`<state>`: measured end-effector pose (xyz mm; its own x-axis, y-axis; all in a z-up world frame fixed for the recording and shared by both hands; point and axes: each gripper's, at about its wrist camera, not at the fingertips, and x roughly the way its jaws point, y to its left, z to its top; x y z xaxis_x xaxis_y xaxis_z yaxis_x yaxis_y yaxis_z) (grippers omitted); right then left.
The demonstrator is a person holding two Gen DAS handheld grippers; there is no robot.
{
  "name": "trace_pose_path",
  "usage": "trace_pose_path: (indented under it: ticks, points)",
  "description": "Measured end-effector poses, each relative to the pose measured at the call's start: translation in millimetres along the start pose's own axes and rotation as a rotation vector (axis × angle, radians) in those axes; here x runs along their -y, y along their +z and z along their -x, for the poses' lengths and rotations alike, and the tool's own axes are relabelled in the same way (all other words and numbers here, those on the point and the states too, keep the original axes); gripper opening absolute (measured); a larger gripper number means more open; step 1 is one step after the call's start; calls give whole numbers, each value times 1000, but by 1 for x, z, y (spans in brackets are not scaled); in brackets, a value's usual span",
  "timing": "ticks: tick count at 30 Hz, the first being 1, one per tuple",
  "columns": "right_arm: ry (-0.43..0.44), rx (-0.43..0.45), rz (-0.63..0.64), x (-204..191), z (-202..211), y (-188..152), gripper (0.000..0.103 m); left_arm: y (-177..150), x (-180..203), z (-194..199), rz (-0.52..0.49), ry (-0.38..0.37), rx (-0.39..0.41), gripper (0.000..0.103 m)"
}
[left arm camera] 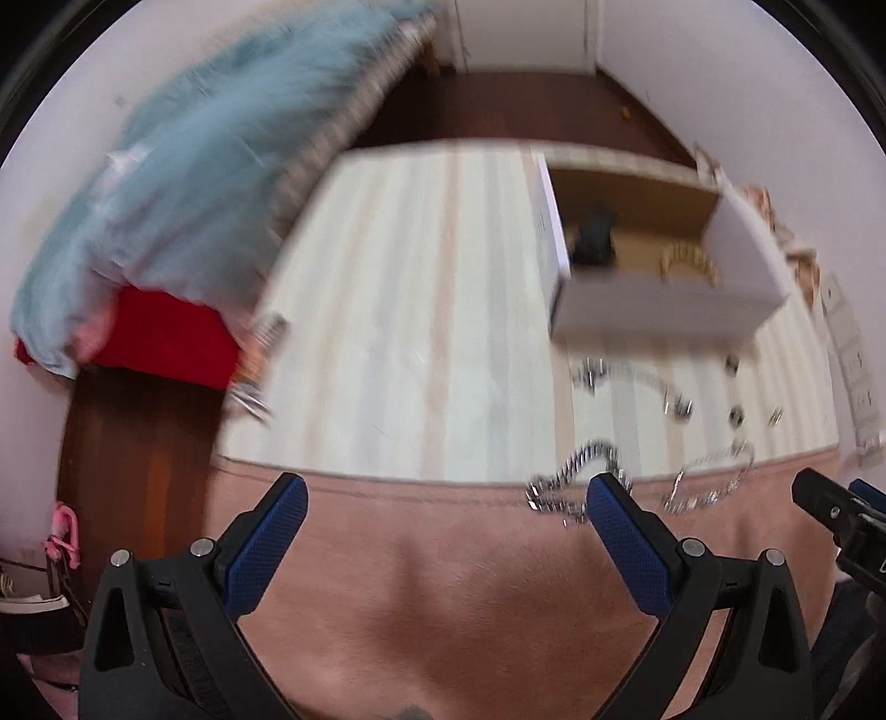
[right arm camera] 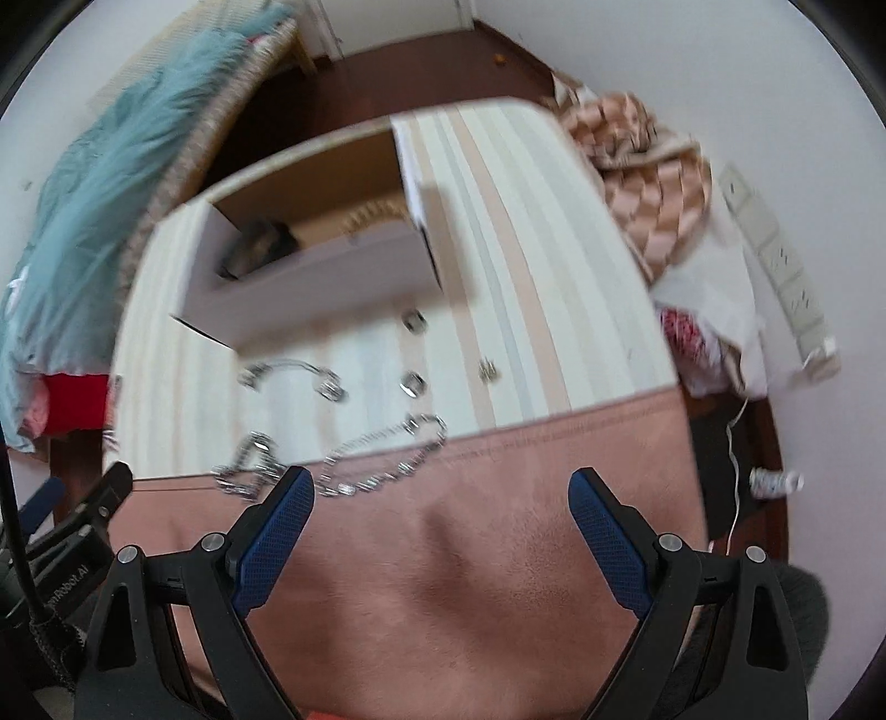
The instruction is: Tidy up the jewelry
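Walls: we see plain white walls (left arm camera: 720,83) on every side, evenly lit.
Floor: we see dark brown floor (left arm camera: 526,111) beyond the bed's far edge.
Door: we make out a white door (left arm camera: 520,33) at the far end of the room.
Bed: we look along a cream-striped sheet (left arm camera: 398,310) with a pink blanket (left arm camera: 443,581) across the near part.
Left side: we see a teal fluffy throw (left arm camera: 210,155) over woven furniture, a red cloth (left arm camera: 160,332) beneath it.
Right side: we see a checked peach cloth (right arm camera: 648,166) heaped by the wall, and a white power strip (right arm camera: 781,266) beside it.
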<state>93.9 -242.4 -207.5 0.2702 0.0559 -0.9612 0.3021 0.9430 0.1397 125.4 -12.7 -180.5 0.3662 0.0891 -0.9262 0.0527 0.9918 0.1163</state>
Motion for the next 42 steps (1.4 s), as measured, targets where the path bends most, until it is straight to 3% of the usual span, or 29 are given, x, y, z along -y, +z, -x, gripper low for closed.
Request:
trace_pose_path:
  ticks: [2,7,9,11,12,13,14,16,21,25,28,30,35,42]
  points:
    - [-7,-15,-28,8,-15,-3,84,-2,3,-24,0,-27,-58,103]
    - [-13,-18,-69,17,-31,-2,81,-7,7,-54,34,-147,-130,102]
    - [-4,-17,-84,20,-34,-2,81,-8,10,-58,42,-173,-133,93]
    - [-2,-18,-88,21,-37,0,81,-8,14,-60,51,-191,-132,68]
    - [1,-19,-86,20,-39,0,81,-8,16,-61,53,-194,-127,67]
    - [1,-20,-84,19,-40,2,81,-8,18,-59,49,-186,-108,57]
    - [0,-21,-79,18,-42,2,81,-8,21,-57,37,-174,-86,34]
    - [-4,-20,-63,15,-45,3,81,-7,24,-55,24,-177,-69,5]
    - [-20,-7,-25,2,-52,4,67,-5,16,-53,49,-221,-57,2]
    - [-90,25,33,-15,-55,2,57,-10,-2,-42,62,-224,-30,2]
    - [-112,45,53,-24,-54,0,34,-10,-9,-31,71,-229,-10,1]
    - [-100,49,45,-25,-53,-2,4,-11,-12,-25,69,-237,0,1]
    - [-2,44,-12,-11,-47,-5,4,-10,-10,-10,40,-261,20,1]
    - [118,131,-82,4,1,-4,4,0,1,22,19,-351,63,1]
